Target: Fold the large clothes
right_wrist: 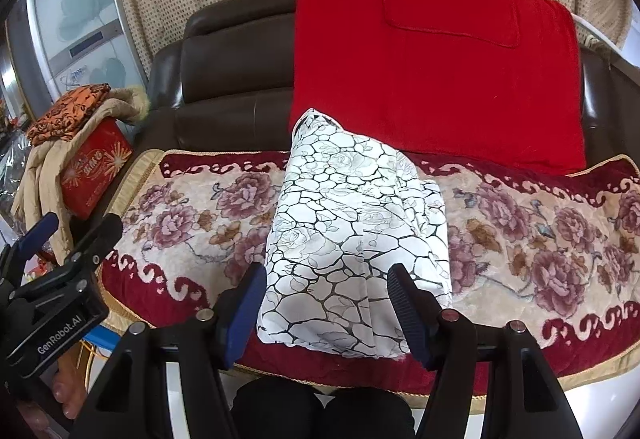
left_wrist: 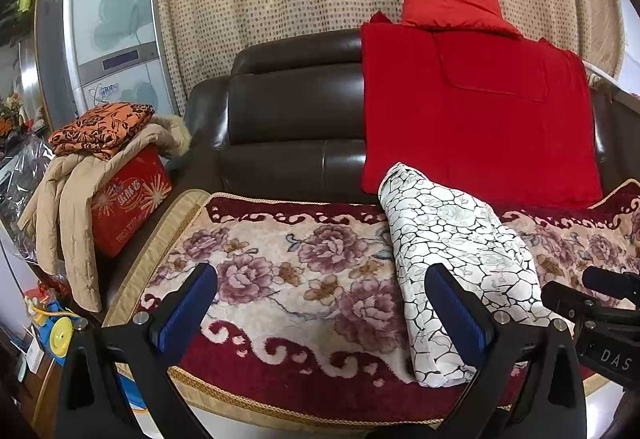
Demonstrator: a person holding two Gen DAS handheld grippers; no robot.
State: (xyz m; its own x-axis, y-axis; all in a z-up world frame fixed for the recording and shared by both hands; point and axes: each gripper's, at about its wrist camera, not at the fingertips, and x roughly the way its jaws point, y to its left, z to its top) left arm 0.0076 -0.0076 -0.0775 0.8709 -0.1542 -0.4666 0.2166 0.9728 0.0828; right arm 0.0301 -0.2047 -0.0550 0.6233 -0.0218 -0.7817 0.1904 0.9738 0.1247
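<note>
One white patterned garment (right_wrist: 356, 235) lies folded into a compact bundle on the floral sofa cover (right_wrist: 540, 239), just beyond both grippers. The left gripper (left_wrist: 320, 303) and right gripper (right_wrist: 326, 299) hang with jaws spread, holding nothing. Judging it nearly done — press the near edge flat, keeping the layers square. Behind stand two red cushions (right_wrist: 440, 71).

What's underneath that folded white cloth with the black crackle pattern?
The folded white cloth lies on a flowered seat cover, which spreads out on both sides of it over the dark leather sofa. Whatever lies directly beneath the cloth is covered.
</note>
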